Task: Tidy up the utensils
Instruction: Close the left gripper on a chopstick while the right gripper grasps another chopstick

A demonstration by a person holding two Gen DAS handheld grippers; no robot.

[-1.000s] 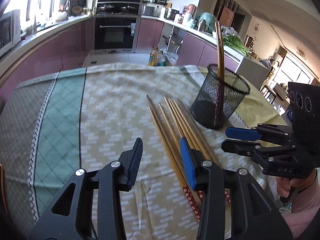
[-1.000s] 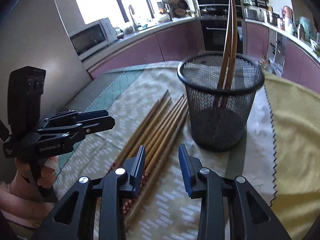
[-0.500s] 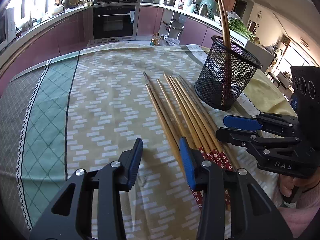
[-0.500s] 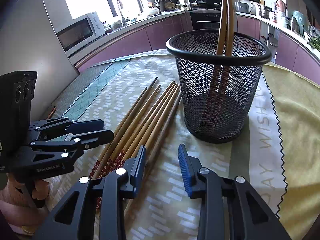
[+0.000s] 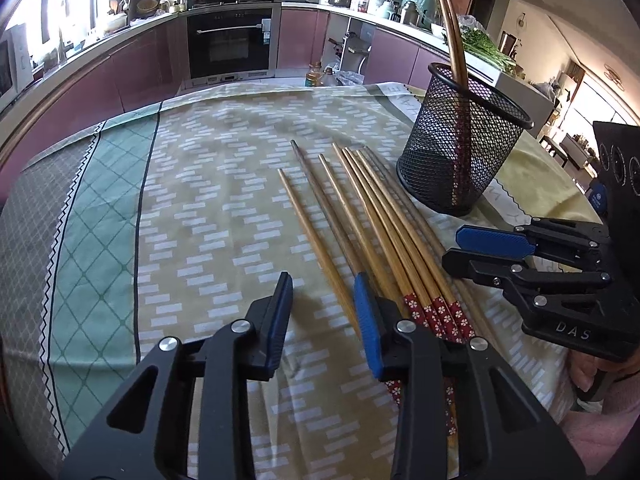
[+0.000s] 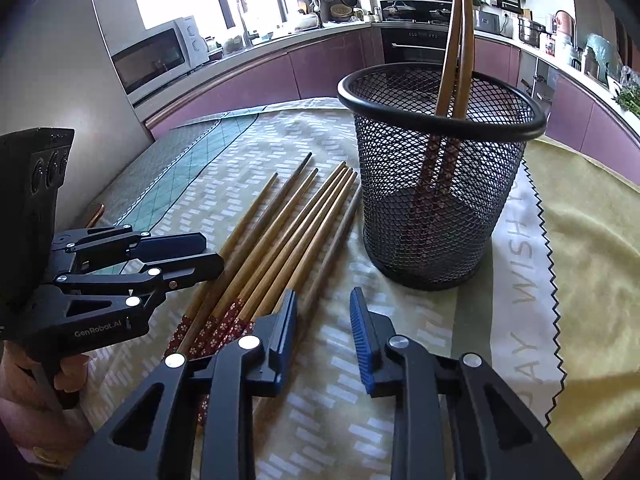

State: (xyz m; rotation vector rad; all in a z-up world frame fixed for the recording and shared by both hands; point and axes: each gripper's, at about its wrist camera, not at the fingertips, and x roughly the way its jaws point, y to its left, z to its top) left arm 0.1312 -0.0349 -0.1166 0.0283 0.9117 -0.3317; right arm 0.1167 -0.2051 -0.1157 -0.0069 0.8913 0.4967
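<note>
Several wooden chopsticks (image 5: 368,224) with red flowered ends lie side by side on the tablecloth; they also show in the right wrist view (image 6: 276,248). A black mesh cup (image 5: 460,152) stands upright beyond them with two chopsticks (image 5: 452,36) inside; it also shows in the right wrist view (image 6: 436,168). My left gripper (image 5: 322,312) is open and empty, low over the leftmost chopstick. My right gripper (image 6: 322,328) is open and empty, low over the rightmost chopstick near the red ends.
The patterned tablecloth (image 5: 200,200) covers the table, with a yellow cloth (image 6: 592,232) under it at the right. Kitchen counters and an oven (image 5: 232,44) stand behind. A microwave (image 6: 156,56) sits at the left.
Both grippers have moved down and forward toward the chopsticks on the cloth. Both stay open. The chopsticks and cup have not moved.
</note>
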